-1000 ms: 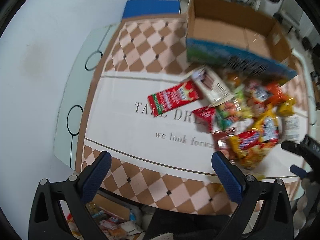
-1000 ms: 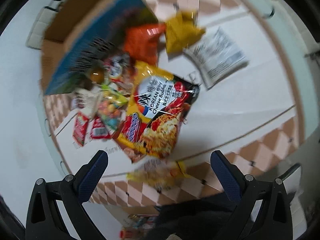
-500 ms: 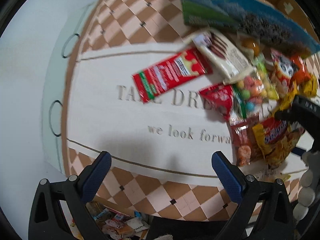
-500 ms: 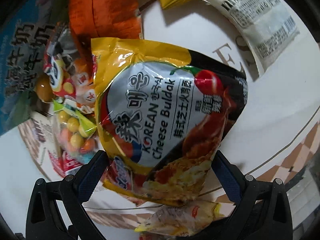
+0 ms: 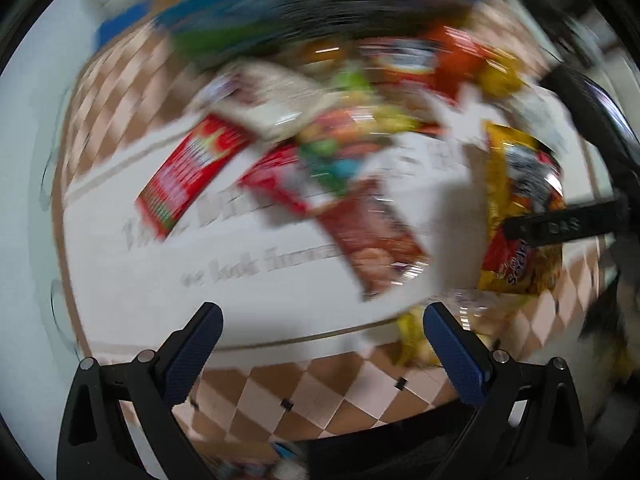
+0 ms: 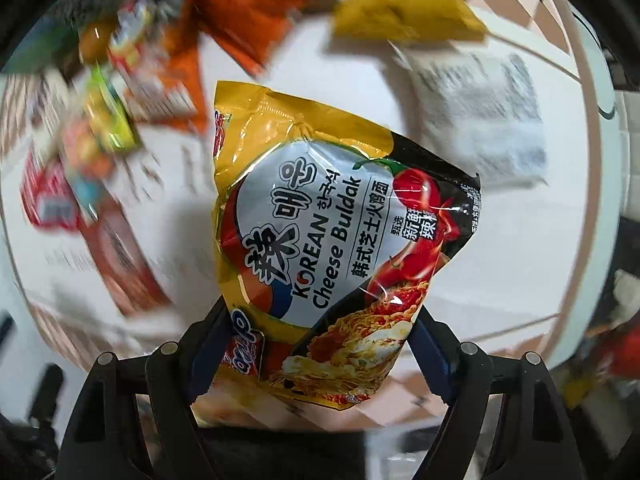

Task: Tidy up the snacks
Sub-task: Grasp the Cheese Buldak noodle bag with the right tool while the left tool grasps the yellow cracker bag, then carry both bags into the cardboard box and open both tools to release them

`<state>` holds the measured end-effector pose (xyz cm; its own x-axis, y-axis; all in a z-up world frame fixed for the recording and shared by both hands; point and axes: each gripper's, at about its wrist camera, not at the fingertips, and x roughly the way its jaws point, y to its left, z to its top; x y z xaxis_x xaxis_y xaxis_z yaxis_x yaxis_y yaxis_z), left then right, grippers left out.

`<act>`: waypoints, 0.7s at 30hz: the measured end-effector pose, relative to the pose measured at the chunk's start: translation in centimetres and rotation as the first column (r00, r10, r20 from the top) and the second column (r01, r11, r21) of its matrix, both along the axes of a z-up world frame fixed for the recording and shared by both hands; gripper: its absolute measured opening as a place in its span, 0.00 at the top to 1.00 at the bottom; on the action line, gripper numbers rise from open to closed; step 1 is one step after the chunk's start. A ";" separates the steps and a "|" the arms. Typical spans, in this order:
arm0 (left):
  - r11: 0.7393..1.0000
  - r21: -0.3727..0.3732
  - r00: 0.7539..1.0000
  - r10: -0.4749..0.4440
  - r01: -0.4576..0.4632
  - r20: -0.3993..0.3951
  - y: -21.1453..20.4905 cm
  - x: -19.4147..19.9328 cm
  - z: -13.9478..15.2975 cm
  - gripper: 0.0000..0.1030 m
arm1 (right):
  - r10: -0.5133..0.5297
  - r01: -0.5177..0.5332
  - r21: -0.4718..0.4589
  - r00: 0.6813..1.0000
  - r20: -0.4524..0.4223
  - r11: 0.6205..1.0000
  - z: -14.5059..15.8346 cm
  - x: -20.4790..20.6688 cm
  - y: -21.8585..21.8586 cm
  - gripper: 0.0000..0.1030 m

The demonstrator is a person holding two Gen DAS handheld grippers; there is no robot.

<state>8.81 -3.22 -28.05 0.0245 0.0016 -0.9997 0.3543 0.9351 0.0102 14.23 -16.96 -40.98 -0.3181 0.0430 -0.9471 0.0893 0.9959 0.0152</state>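
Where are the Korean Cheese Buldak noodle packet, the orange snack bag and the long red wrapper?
Korean Cheese Buldak noodle packet [image 6: 316,240]: right wrist view, on its silver label.
Orange snack bag [image 6: 248,4]: right wrist view, on its middle.
Long red wrapper [image 5: 188,168]: left wrist view, on its printed front.

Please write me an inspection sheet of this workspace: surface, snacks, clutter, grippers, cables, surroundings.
Surface: checkered mat with a white printed centre.
Job's things: Korean Cheese Buldak noodle bag; orange bag, yellow bag, red packet in a blurred heap; cardboard box behind.
Clutter: nothing seen apart from the snacks.
Grippers: right gripper jaws closing, pads against the noodle bag; left gripper open, nothing between the jaws.
Cables: nothing seen.
Surroundings: too blurred to tell.
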 end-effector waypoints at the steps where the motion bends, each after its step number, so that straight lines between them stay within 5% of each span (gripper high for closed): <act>1: 0.998 -0.006 0.998 -0.065 0.065 0.003 -1.2 -0.5 0.0 0.00 | 0.014 -0.013 0.003 1.000 -0.015 1.000 -0.2 -0.6 -0.3 0.18; 4: 0.959 -0.003 0.959 -0.283 0.283 0.013 -5.2 -2.4 -0.3 0.00 | 0.018 -0.018 -0.001 0.999 -0.050 1.000 -0.9 -2.6 -1.6 0.18; 9: 0.814 0.020 0.814 -0.579 0.580 -0.038 -10.2 -5.3 -2.8 0.00 | -0.056 0.061 0.071 0.996 -0.068 0.996 -2.1 -4.2 -3.1 0.16; 12: 0.729 0.057 0.731 -0.676 0.682 -0.098 -11.9 -6.5 -5.1 0.00 | -0.072 0.078 0.103 0.996 -0.061 0.992 -2.6 -4.8 -4.1 0.11; 14: 0.693 0.078 0.696 -0.703 0.717 -0.149 -12.5 -6.9 -6.9 0.00 | -0.076 0.082 0.118 0.995 -0.058 0.990 -2.9 -5.3 -4.1 0.07; 16: 0.683 0.074 0.684 -0.709 0.727 -0.171 -12.7 -6.9 -8.1 0.00 | -0.082 0.089 0.124 0.994 -0.066 0.988 -2.6 -5.9 -5.3 0.05; 17: 0.692 0.063 0.690 -0.702 0.719 -0.177 -12.8 -6.7 -8.4 0.09 | -0.090 0.098 0.130 0.993 -0.072 0.987 -2.9 -6.1 -5.2 0.05; 21: 0.752 0.029 0.745 -0.645 0.658 -0.170 -12.4 -5.2 -8.5 0.24 | -0.112 0.122 0.150 0.991 -0.073 0.981 -4.3 -7.0 -7.2 0.05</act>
<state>3.60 -15.65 -36.52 -0.0892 0.1188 -0.9889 0.8805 0.4735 -0.0225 7.28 -24.16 -45.23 -0.3624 0.2267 -0.9040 0.2109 0.9648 0.1574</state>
